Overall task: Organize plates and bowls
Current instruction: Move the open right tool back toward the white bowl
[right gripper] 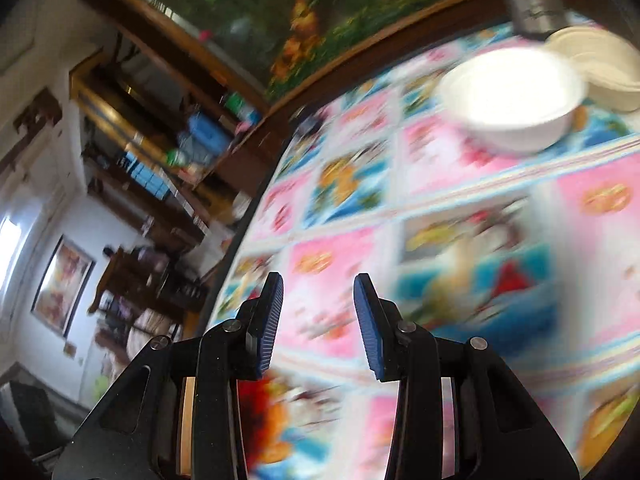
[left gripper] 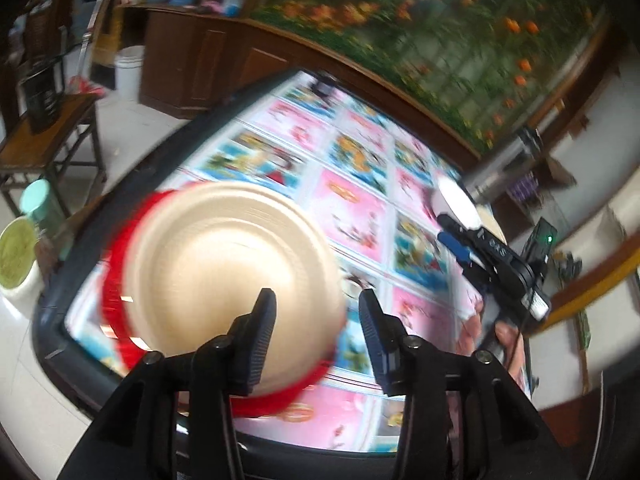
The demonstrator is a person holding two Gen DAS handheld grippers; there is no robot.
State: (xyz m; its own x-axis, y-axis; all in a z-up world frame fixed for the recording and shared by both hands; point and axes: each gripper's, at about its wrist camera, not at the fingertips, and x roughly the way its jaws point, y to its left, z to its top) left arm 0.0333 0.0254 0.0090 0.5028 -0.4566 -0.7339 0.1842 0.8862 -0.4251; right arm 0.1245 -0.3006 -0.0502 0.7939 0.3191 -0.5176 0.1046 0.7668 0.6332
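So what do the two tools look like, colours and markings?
Both are black plastic with bolted linkages. The left tool and right tool have blue ribbed pads. In the left wrist view, the right one's body bears white lettering and a white label.

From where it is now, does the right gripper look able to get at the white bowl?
Probably yes. The right gripper is open and empty, and only bare patterned tablecloth lies between it and the white bowl. The beige plates sit behind the bowl, not in the way.
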